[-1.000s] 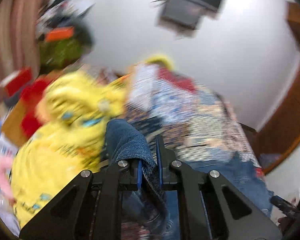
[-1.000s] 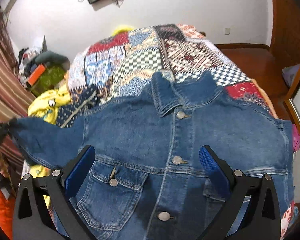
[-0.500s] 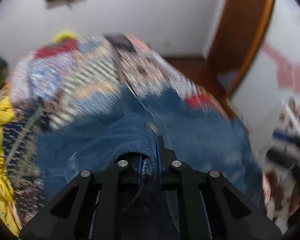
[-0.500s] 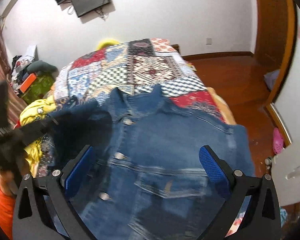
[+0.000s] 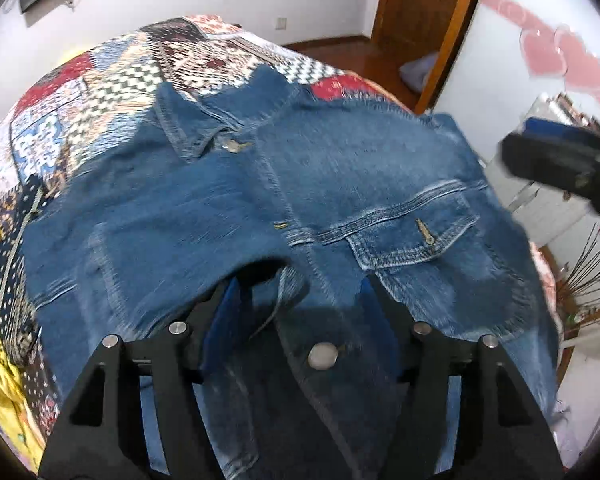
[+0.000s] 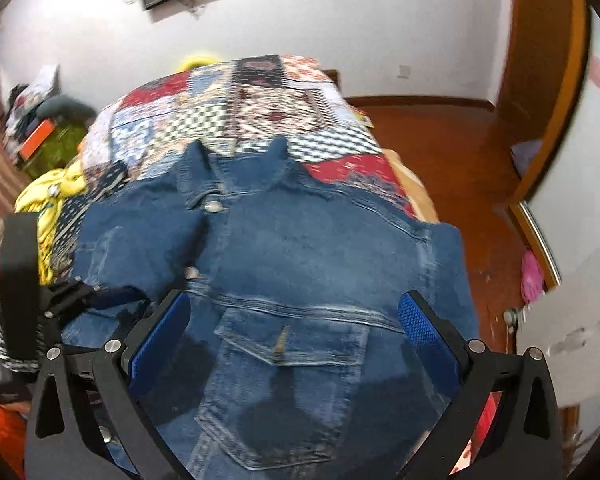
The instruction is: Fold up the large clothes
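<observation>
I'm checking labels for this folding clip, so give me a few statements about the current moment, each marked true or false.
1. The denim jacket lies front up on the patchwork quilt. True.
2. The left gripper is clamped shut on the sleeve. False: its jaws stand apart, with the sleeve cuff lying loose between them.
3. The right gripper is open and holds nothing. True.
4. The jacket's collar points toward the cameras. False: the collar lies at the far end, toward the wall.
5. A yellow garment lies beside the quilt on the left of the right wrist view. True.
</observation>
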`<move>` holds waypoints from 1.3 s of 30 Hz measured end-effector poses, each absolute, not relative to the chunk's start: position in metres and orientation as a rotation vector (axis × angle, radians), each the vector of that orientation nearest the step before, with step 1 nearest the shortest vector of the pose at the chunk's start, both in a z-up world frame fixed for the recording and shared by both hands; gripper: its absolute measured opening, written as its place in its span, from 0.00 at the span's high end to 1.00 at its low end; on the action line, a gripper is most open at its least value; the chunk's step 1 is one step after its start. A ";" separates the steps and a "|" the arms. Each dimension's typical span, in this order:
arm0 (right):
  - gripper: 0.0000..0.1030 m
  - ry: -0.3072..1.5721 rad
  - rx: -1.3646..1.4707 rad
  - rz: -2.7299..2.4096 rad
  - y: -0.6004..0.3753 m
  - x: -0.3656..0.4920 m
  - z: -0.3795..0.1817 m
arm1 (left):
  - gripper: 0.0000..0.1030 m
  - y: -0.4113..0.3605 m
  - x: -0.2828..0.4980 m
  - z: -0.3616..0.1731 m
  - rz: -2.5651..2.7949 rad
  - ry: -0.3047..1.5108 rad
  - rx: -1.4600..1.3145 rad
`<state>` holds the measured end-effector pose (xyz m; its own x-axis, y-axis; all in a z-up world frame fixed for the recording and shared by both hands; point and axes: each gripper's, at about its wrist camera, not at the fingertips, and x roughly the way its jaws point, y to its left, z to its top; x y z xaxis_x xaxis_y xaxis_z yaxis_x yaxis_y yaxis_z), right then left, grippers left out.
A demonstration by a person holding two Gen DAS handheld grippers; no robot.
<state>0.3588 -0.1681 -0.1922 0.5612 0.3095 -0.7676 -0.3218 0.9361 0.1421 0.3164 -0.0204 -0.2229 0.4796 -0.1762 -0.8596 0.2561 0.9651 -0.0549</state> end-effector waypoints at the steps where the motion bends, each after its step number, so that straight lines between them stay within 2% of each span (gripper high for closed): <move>1: 0.00 0.887 -0.035 0.393 -0.161 0.357 -0.190 | 0.38 -0.009 0.310 -0.216 -0.247 1.023 0.068; 3: 0.00 0.855 -0.087 0.426 -0.144 0.353 -0.185 | 0.31 0.009 0.300 -0.204 -0.209 0.993 0.045; 8: 0.00 0.776 -0.250 0.511 -0.093 0.342 -0.179 | 0.28 0.084 0.267 -0.183 -0.032 0.908 0.013; 11: 0.00 0.757 -0.348 0.588 -0.054 0.336 -0.185 | 0.19 0.127 0.246 -0.182 0.091 0.887 -0.005; 19: 0.04 0.961 -0.480 0.705 0.031 0.354 -0.244 | 0.18 0.212 0.201 -0.218 0.238 0.933 -0.164; 26: 0.12 0.941 -0.702 0.706 0.073 0.349 -0.271 | 0.18 0.235 0.181 -0.248 0.260 0.983 -0.248; 28: 0.27 0.889 -0.699 0.729 0.077 0.349 -0.266 | 0.18 0.235 0.181 -0.248 0.258 0.982 -0.251; 30: 0.61 0.868 -0.690 0.724 0.079 0.351 -0.264 | 0.18 0.234 0.184 -0.244 0.257 0.974 -0.240; 31: 0.69 0.874 -0.678 0.730 0.083 0.353 -0.264 | 0.18 0.233 0.185 -0.242 0.258 0.967 -0.231; 32: 0.82 0.887 -0.654 0.742 0.082 0.355 -0.263 | 0.18 0.231 0.188 -0.238 0.255 0.956 -0.221; 33: 0.87 0.893 -0.625 0.746 0.082 0.357 -0.260 | 0.18 0.230 0.191 -0.234 0.250 0.948 -0.215; 39: 0.88 0.733 -0.537 0.684 0.054 0.349 -0.214 | 0.18 0.211 0.218 -0.212 0.198 0.904 -0.168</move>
